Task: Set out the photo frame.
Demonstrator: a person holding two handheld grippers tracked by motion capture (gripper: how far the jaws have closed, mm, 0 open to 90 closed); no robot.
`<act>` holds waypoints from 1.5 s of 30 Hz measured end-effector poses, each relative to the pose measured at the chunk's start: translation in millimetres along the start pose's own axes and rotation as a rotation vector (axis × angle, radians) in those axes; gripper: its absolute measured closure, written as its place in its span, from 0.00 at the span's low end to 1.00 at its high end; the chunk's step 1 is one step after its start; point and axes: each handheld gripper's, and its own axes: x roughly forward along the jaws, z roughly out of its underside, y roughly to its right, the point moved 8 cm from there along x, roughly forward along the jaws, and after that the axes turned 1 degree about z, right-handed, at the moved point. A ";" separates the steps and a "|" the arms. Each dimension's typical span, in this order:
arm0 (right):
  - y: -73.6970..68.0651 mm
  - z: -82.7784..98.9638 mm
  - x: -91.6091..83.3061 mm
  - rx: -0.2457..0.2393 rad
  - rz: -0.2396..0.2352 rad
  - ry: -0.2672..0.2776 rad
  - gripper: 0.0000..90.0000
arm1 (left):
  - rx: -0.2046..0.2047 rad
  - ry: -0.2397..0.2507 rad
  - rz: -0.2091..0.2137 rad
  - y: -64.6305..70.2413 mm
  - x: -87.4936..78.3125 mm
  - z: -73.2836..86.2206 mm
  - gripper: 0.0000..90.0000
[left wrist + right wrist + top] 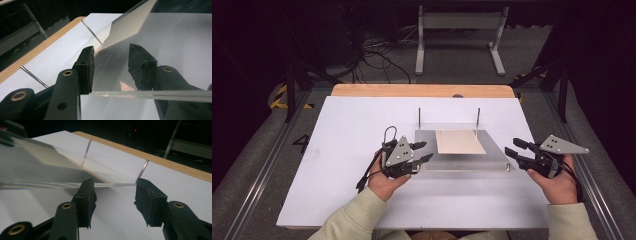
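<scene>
A clear acrylic plate (462, 163) lies on the white board (352, 180), with two thin upright metal rods (419, 116) (478, 118) at its far corners. A tan sheet (459, 142) rests on the plate. My left gripper (425, 150) is at the plate's left edge, open; in the left gripper view (111, 47) the plate's edge (150, 94) runs across below the parted jaws and nothing is pinched. My right gripper (511, 146) hovers just right of the plate, pointing left and open, with nothing between its jaws (114, 181).
A small metal stud (508, 167) stands at the plate's front right corner. The wooden table edge (422, 90) runs behind the board. On the floor beyond are a white frame stand (459, 30) and loose cables (377, 55).
</scene>
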 end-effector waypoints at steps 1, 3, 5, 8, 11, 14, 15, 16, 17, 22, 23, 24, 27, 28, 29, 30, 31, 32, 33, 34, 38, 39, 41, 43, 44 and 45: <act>-2.4 0.2 -0.7 -0.011 -0.015 -0.001 0.52 | 0.000 0.000 0.000 0.0 0.0 0.0 0.62; -7.1 2.4 -1.7 -0.043 -0.037 -0.015 0.50 | -0.008 -0.001 0.000 -0.7 -0.2 -0.8 0.62; -11.6 4.4 -1.1 -0.091 -0.055 -0.023 0.47 | -0.007 -0.001 -0.001 -1.1 -0.3 -1.0 0.62; -22.0 4.7 0.5 -0.149 -0.095 -0.028 0.47 | -0.009 -0.003 0.000 -1.1 -0.4 -1.1 0.62; -30.3 1.3 1.8 -0.171 -0.123 -0.009 0.44 | -0.012 -0.001 0.002 -1.0 -0.3 -1.3 0.61; -33.9 -2.3 3.7 -0.187 -0.125 0.013 0.41 | -0.012 -0.002 0.001 -1.0 -0.3 -1.2 0.61; -33.9 -2.3 3.7 -0.187 -0.125 0.013 0.41 | -0.012 -0.002 0.001 -1.0 -0.3 -1.2 0.61; -36.6 -4.3 6.5 -0.203 -0.130 0.026 0.41 | -0.012 0.000 0.002 -1.0 -0.1 -1.3 0.61; -36.6 -4.3 6.5 -0.203 -0.130 0.026 0.41 | -0.013 0.000 0.003 -0.8 -0.1 -1.3 0.61; -45.5 -9.5 17.5 -0.225 -0.155 0.074 0.42 | -0.015 0.000 0.008 -0.1 0.6 -1.5 0.61; -46.7 -10.1 19.1 -0.229 -0.157 0.081 0.43 | -0.015 0.000 0.009 0.1 0.8 -1.5 0.61; -46.7 -10.1 19.1 -0.229 -0.157 0.081 0.43 | -0.015 0.000 0.009 0.1 0.8 -1.5 0.61; -51.2 -11.5 25.5 -0.230 -0.181 0.115 0.53 | -0.013 -0.001 0.008 0.7 1.2 -1.5 0.61; -51.5 -11.8 26.0 -0.236 -0.179 0.122 0.54 | -0.009 -0.001 0.005 0.0 0.9 -1.6 0.61; -51.5 -12.0 26.3 -0.248 -0.171 0.126 0.55 | -0.014 0.002 0.007 0.2 1.0 -1.9 0.61; -51.5 -11.7 26.4 -0.258 -0.162 0.123 0.57 | -0.012 0.004 0.007 -0.2 1.0 -2.0 0.61; -51.5 -12.4 26.4 -0.274 -0.157 0.126 0.58 | -0.013 0.006 0.006 -0.3 1.0 -2.2 0.61; -51.5 -12.8 26.4 -0.288 -0.150 0.124 0.59 | -0.016 0.007 0.006 -0.2 1.0 -2.3 0.62; -51.4 -12.9 26.4 -0.300 -0.145 0.119 0.60 | -0.016 0.008 0.006 0.0 0.9 -2.5 0.62; -51.3 -12.9 26.7 -0.317 -0.132 0.116 0.61 | -0.015 0.008 0.004 -0.1 0.8 -2.8 0.62; -50.4 -15.4 27.3 -0.328 -0.114 0.128 0.61 | -0.010 0.004 0.000 -2.3 0.0 -4.8 0.63; -50.3 -16.3 27.5 -0.329 -0.105 0.130 0.61 | -0.014 0.008 -0.001 -2.2 0.1 -5.7 0.63; -50.1 -18.4 27.8 -0.341 -0.086 0.135 0.61 | -0.008 0.008 -0.010 -3.8 -0.9 -7.4 0.64; -50.6 -20.9 28.1 -0.345 -0.079 0.144 0.61 | -0.006 0.009 -0.020 -4.5 -2.4 -9.2 0.64; -51.0 -21.8 28.0 -0.348 -0.080 0.143 0.62 | -0.003 0.008 -0.022 -4.7 -3.2 -9.9 0.64; -51.5 -22.8 27.9 -0.353 -0.081 0.142 0.62 | -0.001 0.009 -0.026 -5.2 -4.2 -10.5 0.64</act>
